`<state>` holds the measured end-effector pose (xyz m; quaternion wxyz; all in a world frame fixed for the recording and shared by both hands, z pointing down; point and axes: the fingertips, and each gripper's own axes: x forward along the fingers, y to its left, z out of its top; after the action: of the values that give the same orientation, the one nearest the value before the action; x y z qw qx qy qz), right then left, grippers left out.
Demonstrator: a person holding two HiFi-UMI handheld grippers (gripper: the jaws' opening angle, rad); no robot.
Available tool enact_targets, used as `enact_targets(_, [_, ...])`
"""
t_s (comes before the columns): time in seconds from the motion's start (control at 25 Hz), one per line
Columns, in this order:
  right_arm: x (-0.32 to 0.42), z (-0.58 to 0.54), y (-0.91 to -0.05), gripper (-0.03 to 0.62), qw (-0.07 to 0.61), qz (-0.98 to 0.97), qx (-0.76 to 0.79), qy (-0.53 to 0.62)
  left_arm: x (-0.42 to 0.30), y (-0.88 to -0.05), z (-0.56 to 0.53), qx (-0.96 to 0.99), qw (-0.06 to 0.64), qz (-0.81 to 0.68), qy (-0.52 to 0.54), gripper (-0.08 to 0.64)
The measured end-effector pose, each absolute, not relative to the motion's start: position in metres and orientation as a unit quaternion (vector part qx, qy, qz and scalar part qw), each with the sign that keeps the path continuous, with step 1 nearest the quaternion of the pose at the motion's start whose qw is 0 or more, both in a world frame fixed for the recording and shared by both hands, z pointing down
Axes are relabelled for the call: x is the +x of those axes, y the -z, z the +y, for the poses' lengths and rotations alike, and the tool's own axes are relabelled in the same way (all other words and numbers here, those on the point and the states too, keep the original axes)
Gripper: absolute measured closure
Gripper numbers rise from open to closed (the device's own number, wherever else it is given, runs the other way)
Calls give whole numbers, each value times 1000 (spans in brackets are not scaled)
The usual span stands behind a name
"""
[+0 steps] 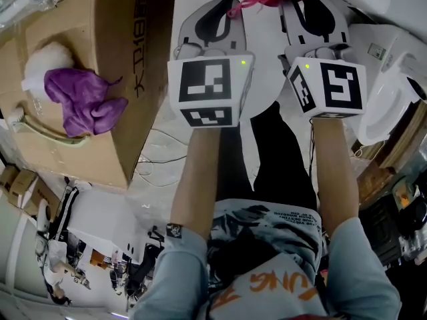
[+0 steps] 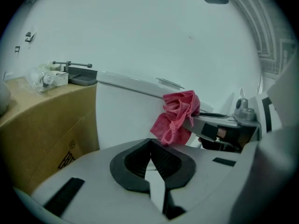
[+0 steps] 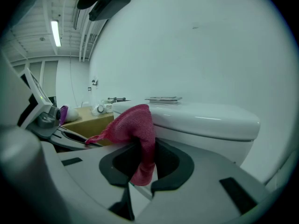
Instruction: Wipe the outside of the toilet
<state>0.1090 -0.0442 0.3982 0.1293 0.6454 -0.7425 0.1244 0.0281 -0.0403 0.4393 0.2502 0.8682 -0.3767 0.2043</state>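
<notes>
- Cleanup at the cistern: right gripper [image 3: 145, 149] is clamped on a pink cloth [image 3: 136, 125], w/ one fold pinched btwn the pads, the rest bunched above and a tail hanging below
- Left gripper [image 2: 150, 146] has its jaws together w/ nothing btwn them; it hangs just beside the right one, both at about the same height in the head view
- Toilet [image 3: 201, 120], white, stands straight ahead of both grippers; its tank w/ lid fills the mid-ground of both gripper views, and the bowl shows at the right edge of the head view
- Cloth sits in front of the tank's upper front, near the lid edge; contact w/ the porcelain can't be confirmed
- Cardboard box [image 1: 113, 65] stands left of the tank, w/ a purple cloth [image 1: 83, 99] lying on top, well apart from the grippers
- Handling, as judged: pink cloth is light, soft and floppy, so a pinch on one fold holds it, but the loose part will trail and bunch; a grip nearer the ctr of the wad would prob. give a flatter wiping face
- Toilet looks heavy, rigid, glazed and slick: nothing to grasp, only to press against, w/ care round the lid, which prob. just rests on the tank
- Wiping of the outside looks at or near its start; no streaks or wet marks visible to show progress
</notes>
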Motion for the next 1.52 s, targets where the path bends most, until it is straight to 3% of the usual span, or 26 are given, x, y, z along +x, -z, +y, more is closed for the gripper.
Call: enact_targets(1.52, [276,54,-417,511,134,-681,700,-165,169,-443,37,885,247,-313,-239,534])
